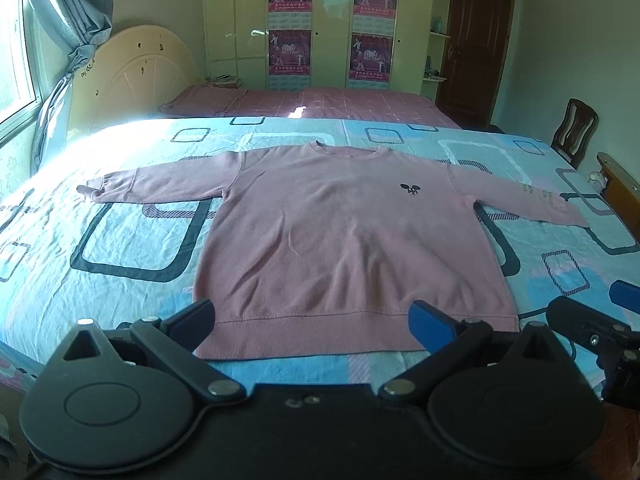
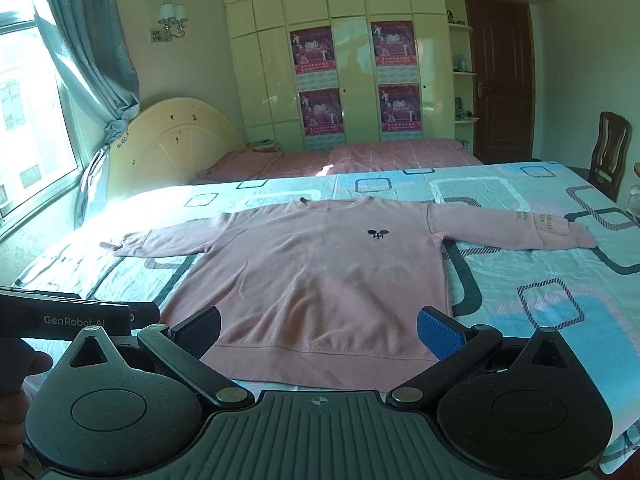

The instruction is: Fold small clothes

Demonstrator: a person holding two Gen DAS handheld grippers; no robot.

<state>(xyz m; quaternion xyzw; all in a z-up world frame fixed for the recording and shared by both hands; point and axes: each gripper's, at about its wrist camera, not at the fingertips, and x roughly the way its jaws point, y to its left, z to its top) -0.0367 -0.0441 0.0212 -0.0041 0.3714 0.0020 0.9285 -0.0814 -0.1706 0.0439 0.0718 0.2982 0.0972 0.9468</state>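
- A pink sweatshirt [image 1: 344,240] is seen spread flat, front side up, on a bed [image 1: 120,240] covered with a blue sheet printed with rounded squares.
- The garment's body axis runs away from the cameras: the ribbed hem [image 1: 352,332] lies at the near edge of the bed, and the round neckline [image 1: 352,151] points toward the far wall and wardrobe [image 1: 332,24].
- Both sleeves are stretched out sideways, so the longest line of the garment runs across the bed from the left cuff [image 1: 90,192] to the right cuff [image 1: 576,216].
- A small dark emblem [image 1: 410,189] is shown on the chest, and lettering is printed along the right-hand sleeve [image 2: 532,222]; the words cannot be read.
- The left claw [image 1: 310,322] is held released, its two fingers spread wide over the hem, one near each lower corner of the garment; whether the tips touch the cloth cannot be told.
- The right claw [image 2: 320,330] is likewise released, fingers wide apart, framing the hem from the near side with nothing between them.
- In the right wrist view, the body of the left tool is seen at the left edge, gripped by a hand [image 2: 16,400].
- A second bed with a pink cover [image 1: 320,104] and a wooden chair [image 2: 608,152] are seen beyond.
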